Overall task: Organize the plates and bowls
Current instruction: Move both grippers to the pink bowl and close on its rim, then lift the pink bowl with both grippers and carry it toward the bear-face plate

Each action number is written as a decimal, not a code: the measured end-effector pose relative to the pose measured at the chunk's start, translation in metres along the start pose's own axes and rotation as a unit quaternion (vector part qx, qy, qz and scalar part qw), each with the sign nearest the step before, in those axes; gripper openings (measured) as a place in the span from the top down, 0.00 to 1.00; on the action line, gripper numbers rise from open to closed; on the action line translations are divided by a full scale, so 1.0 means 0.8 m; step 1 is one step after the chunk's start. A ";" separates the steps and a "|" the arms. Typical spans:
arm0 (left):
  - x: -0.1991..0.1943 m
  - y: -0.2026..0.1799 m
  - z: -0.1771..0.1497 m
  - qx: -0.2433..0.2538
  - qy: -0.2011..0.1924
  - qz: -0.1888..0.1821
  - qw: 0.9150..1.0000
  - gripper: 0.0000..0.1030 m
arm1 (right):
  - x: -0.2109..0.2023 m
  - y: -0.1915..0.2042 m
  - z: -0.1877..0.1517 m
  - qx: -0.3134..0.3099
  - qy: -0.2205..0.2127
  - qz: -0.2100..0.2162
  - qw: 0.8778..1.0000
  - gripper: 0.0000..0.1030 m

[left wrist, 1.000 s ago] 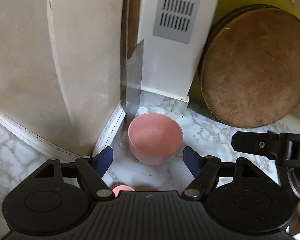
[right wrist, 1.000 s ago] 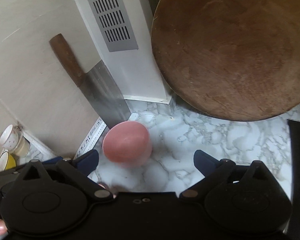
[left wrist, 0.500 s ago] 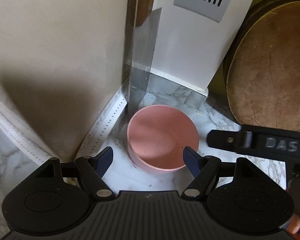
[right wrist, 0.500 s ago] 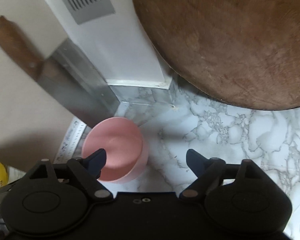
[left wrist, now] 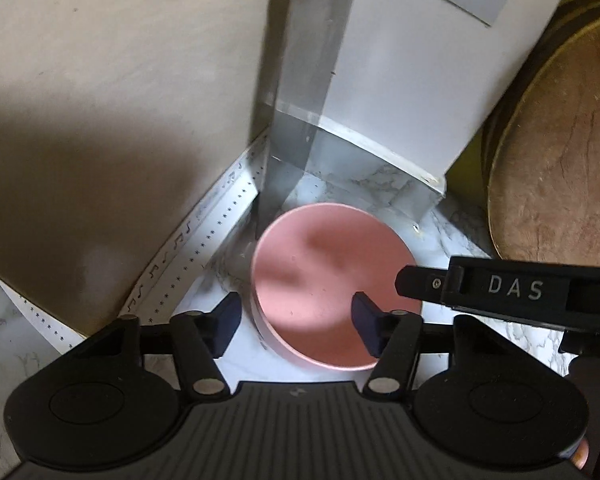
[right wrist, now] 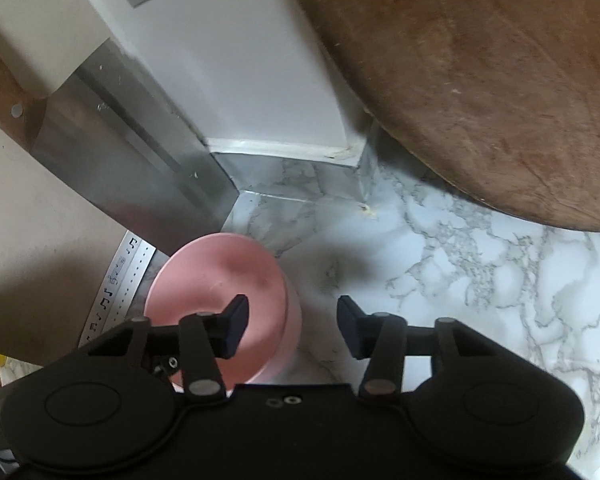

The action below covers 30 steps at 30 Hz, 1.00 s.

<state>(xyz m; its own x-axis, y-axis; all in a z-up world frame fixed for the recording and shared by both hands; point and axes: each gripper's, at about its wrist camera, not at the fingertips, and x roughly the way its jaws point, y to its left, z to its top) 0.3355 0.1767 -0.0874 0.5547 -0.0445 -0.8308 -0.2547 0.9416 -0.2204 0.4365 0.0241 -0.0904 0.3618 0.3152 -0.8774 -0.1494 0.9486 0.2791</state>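
**Two grippers close in on one pink bowl**

The left gripper (left wrist: 296,320) straddles the near-left rim of the pink bowl (left wrist: 320,280), one finger outside the wall and one over the inside. Its jaws have just been closing but stand apart, not visibly pressing. The right gripper (right wrist: 292,324) straddles the bowl's opposite rim (right wrist: 220,276); its jaws, also just closing, are still parted with the wall between them. The single bowl sits upright on the marble counter (right wrist: 480,280), in the corner just beside one cleaver (right wrist: 112,152) leaning on the wall. One round wooden cutting board (right wrist: 480,80) leans behind, to the right.
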 end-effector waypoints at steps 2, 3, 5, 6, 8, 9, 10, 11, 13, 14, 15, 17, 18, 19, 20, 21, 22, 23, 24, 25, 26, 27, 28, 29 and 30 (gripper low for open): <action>0.003 0.002 0.003 -0.003 0.002 0.000 1.000 0.53 | 0.003 0.002 0.000 -0.003 0.002 0.003 1.000 0.61; 0.004 0.003 0.004 -0.003 0.004 0.000 1.000 0.57 | 0.005 0.004 0.001 -0.004 0.004 0.003 1.000 0.66; 0.005 0.004 0.004 -0.003 0.007 0.003 1.000 0.63 | 0.010 0.007 -0.001 -0.010 0.009 0.004 1.000 0.71; 0.005 0.005 0.005 -0.004 0.007 0.005 1.000 0.67 | 0.011 0.009 -0.002 -0.014 0.010 0.003 1.000 0.74; 0.007 0.008 0.006 -0.007 0.011 0.007 1.000 0.69 | 0.014 0.011 -0.005 -0.019 0.010 -0.001 1.000 0.80; 0.007 0.009 0.006 -0.007 0.011 0.011 1.000 0.72 | 0.015 0.011 -0.006 -0.019 0.011 -0.002 1.000 0.85; 0.007 0.009 0.007 -0.006 0.012 0.013 1.000 0.76 | 0.016 0.011 -0.007 -0.019 0.012 -0.001 1.000 0.87; 0.008 0.010 0.007 -0.006 0.014 0.014 1.000 0.79 | 0.016 0.011 -0.008 -0.019 0.011 -0.001 1.000 0.89; 0.010 0.011 0.008 -0.007 0.017 0.015 1.000 0.83 | 0.015 0.013 -0.009 -0.024 0.009 -0.006 1.000 0.90; 0.011 0.012 0.009 -0.007 0.018 0.016 1.000 0.84 | 0.013 0.013 -0.009 -0.025 0.005 -0.009 1.000 0.90; 0.012 0.012 0.009 -0.005 0.017 0.017 1.000 0.87 | 0.011 0.013 -0.009 -0.027 0.000 -0.012 1.000 0.91; 0.012 0.013 0.009 -0.004 0.017 0.015 1.000 0.88 | 0.008 0.013 -0.009 -0.029 -0.003 -0.012 1.000 0.92; 0.011 0.014 0.009 -0.003 0.017 0.015 1.000 0.88 | 0.007 0.013 -0.010 -0.029 -0.002 -0.013 0.999 0.92; 0.011 0.013 0.009 -0.002 0.017 0.015 1.000 0.88 | 0.007 0.015 -0.010 -0.032 -0.002 -0.016 0.999 0.92; 0.009 0.013 0.008 0.001 0.018 0.015 1.000 0.88 | 0.006 0.016 -0.011 -0.036 -0.002 -0.019 0.999 0.93; 0.008 0.013 0.008 0.003 0.018 0.015 1.000 0.88 | 0.005 0.016 -0.011 -0.038 -0.003 -0.021 0.999 0.93; 0.007 0.013 0.007 0.004 0.018 0.015 1.000 0.88 | 0.004 0.016 -0.011 -0.038 -0.004 -0.022 0.999 0.93; 0.006 0.012 0.007 0.006 0.018 0.014 1.000 0.88 | 0.001 0.016 -0.012 -0.038 -0.005 -0.023 0.999 0.93; 0.004 0.012 0.007 0.008 0.017 0.014 1.000 0.88 | -0.001 0.016 -0.013 -0.038 -0.005 -0.023 0.999 0.93; 0.002 0.011 0.006 0.010 0.016 0.014 1.000 0.88 | -0.004 0.016 -0.013 -0.038 -0.005 -0.023 0.999 0.93; 0.001 0.010 0.006 0.012 0.017 0.013 1.000 0.88 | -0.008 0.016 -0.014 -0.037 -0.007 -0.023 0.999 0.93; -0.001 0.008 0.006 0.014 0.017 0.013 1.000 0.88 | -0.012 0.016 -0.014 -0.037 -0.008 -0.024 0.999 0.93; -0.002 0.007 0.006 0.015 0.017 0.012 1.000 0.88 | -0.016 0.017 -0.015 -0.037 -0.009 -0.025 0.999 0.93; -0.005 0.007 0.005 0.015 0.018 0.009 1.000 0.88 | -0.021 0.017 -0.016 -0.037 -0.011 -0.027 0.999 0.93; -0.009 0.006 0.005 0.016 0.018 0.007 1.000 0.88 | -0.026 0.017 -0.017 -0.038 -0.013 -0.028 0.999 0.93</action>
<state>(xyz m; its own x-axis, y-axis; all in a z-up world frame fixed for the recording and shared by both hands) 0.3334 0.1829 -0.0807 0.5224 -0.0428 -0.8516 -0.2368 0.9522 -0.1931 0.4140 0.0304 -0.0737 0.3946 0.2624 -0.8806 -0.1966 0.9603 0.1980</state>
